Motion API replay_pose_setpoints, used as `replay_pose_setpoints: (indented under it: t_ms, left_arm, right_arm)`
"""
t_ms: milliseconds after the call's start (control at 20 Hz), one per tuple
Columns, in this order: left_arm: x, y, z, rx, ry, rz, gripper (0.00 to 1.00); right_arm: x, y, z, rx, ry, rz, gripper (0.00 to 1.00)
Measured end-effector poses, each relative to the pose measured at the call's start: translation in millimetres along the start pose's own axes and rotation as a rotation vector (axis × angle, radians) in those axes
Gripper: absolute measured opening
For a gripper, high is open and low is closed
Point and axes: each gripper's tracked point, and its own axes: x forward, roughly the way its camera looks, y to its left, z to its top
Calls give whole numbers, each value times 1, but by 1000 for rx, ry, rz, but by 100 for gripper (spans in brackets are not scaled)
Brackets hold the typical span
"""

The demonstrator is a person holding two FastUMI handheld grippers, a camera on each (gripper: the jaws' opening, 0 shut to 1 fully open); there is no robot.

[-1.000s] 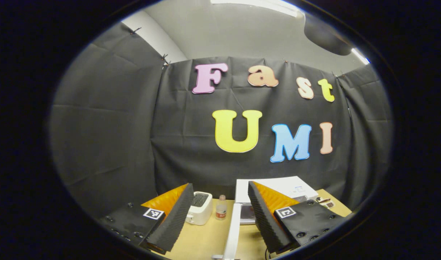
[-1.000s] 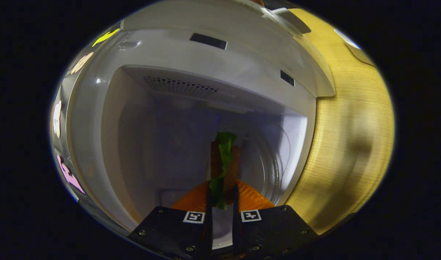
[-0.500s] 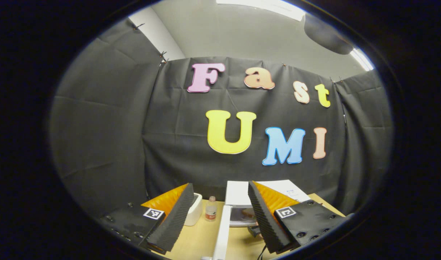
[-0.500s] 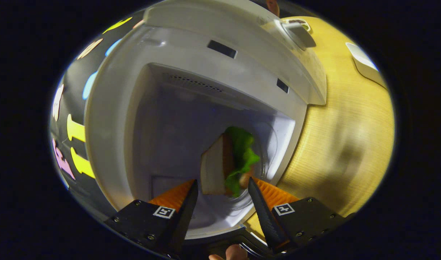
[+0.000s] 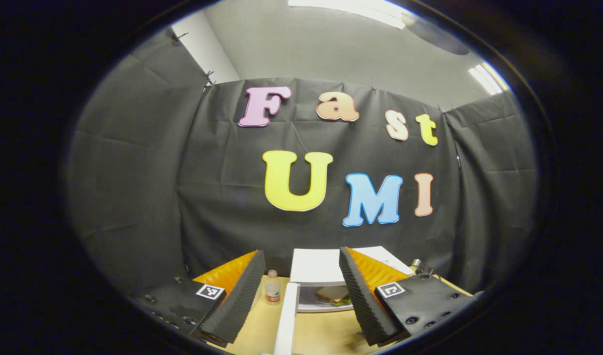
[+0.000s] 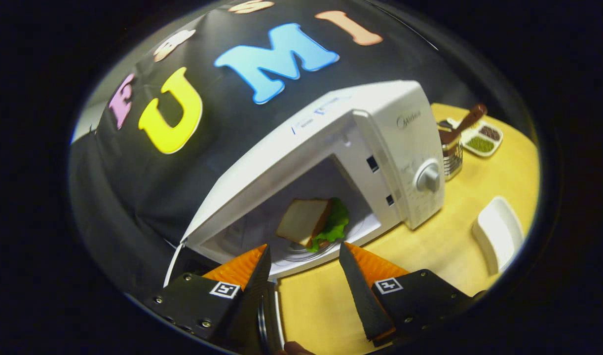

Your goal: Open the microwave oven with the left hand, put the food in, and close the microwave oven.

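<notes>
Right gripper view: both tongs [image 6: 301, 291] spread, sandwich [image 6: 309, 223] inside open microwave [image 6: 360, 153], white dish [image 6: 499, 231] beside.

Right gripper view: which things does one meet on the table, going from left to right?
Sandwich inside the open microwave → microwave dial → metal cup → white dish.

The microwave [image 6: 331, 162] cavity mouth stands clear, with the sandwich [image 6: 311, 223] lying on its floor. The open door [image 5: 286, 315] juts edge-on over the table [image 6: 444, 246], between the left gripper [image 5: 301, 296] fingers. A white dish [image 6: 499, 234] and a utensil holder [image 6: 450, 153] stand to the oven's right.
</notes>
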Motion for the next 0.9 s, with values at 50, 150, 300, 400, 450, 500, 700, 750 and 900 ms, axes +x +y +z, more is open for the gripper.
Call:
replay_pose_setpoints:
  t_ms: [50, 150, 300, 400, 450, 500, 700, 750, 900]
  left_arm:
    - [3, -7, -2, -2, 2, -14, 94]
    - [5, -18, -6, 0, 3, -35, 94]
    - [9, -28, -8, 24, -5, -45, 94]
    - [8, -38, -8, 33, -9, -61, 94]
    - [9, -43, -11, 38, -11, -69, 94]
    - [11, -46, -13, 44, -10, -72, 94]
    - [16, -63, -26, 38, 8, -94, 94]
    - [14, -67, -25, 34, 9, -99, 96]
    - [12, -75, -26, 29, 0, -112, 94]
  right_arm:
    - [-12, -2, 7, -34, -11, 10, 84]
    - [-34, -9, 26, -95, -37, 14, 84]
    - [-74, -14, 64, -186, -115, 15, 83]
    - [-102, -12, 89, -234, -171, 22, 84]
    - [-117, -11, 102, -261, -204, 24, 84]
    - [-132, -10, 117, -291, -240, 19, 84]
    - [-189, 1, 168, -383, -351, 10, 83]
    - [-202, 3, 175, -392, -367, 4, 83]
    - [-230, 2, 196, -431, -407, -26, 83]
